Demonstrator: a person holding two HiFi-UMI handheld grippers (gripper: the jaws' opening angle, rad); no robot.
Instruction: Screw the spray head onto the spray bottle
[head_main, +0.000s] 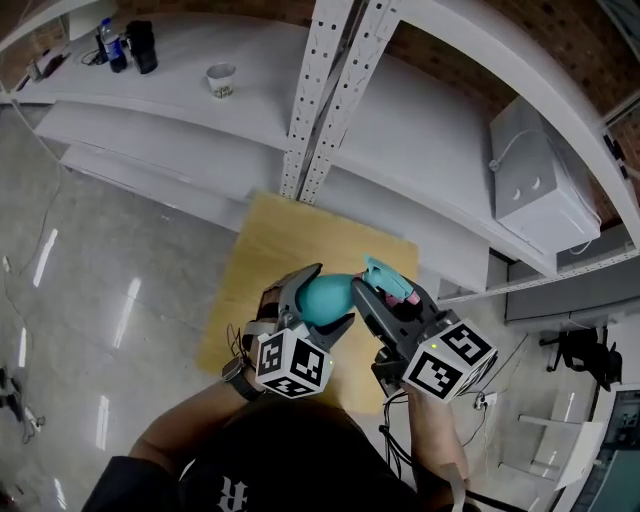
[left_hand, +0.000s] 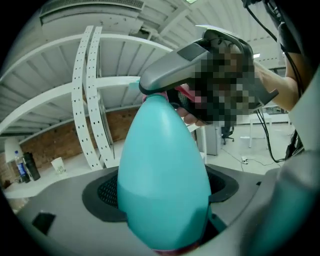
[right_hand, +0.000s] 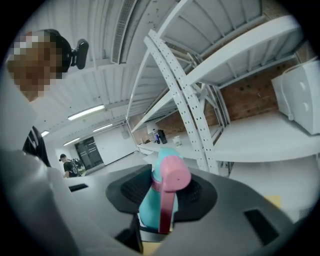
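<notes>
White steel shelving (head_main: 330, 90) with perforated uprights backs a pale wooden worktop (head_main: 285, 245). Two hand-held grippers are up over it. The left hand-held gripper (head_main: 325, 300) pinches one smooth, egg-shaped teal plastic bottle (left_hand: 165, 185). The right hand-held gripper (head_main: 385, 290) clamps one teal spray head (right_hand: 149, 207) with its pink trigger (right_hand: 171, 179), just beside the bottle's narrow end.

The head camera is looking steeply down from above the person onto the left gripper (head_main: 328, 298), the right gripper (head_main: 388, 288) and the wooden table (head_main: 270, 240). Each gripper camera is riding close behind its own jaws, facing outward and upward. All three are sharing the far shelving's perforated white upright (head_main: 318, 90).
</notes>
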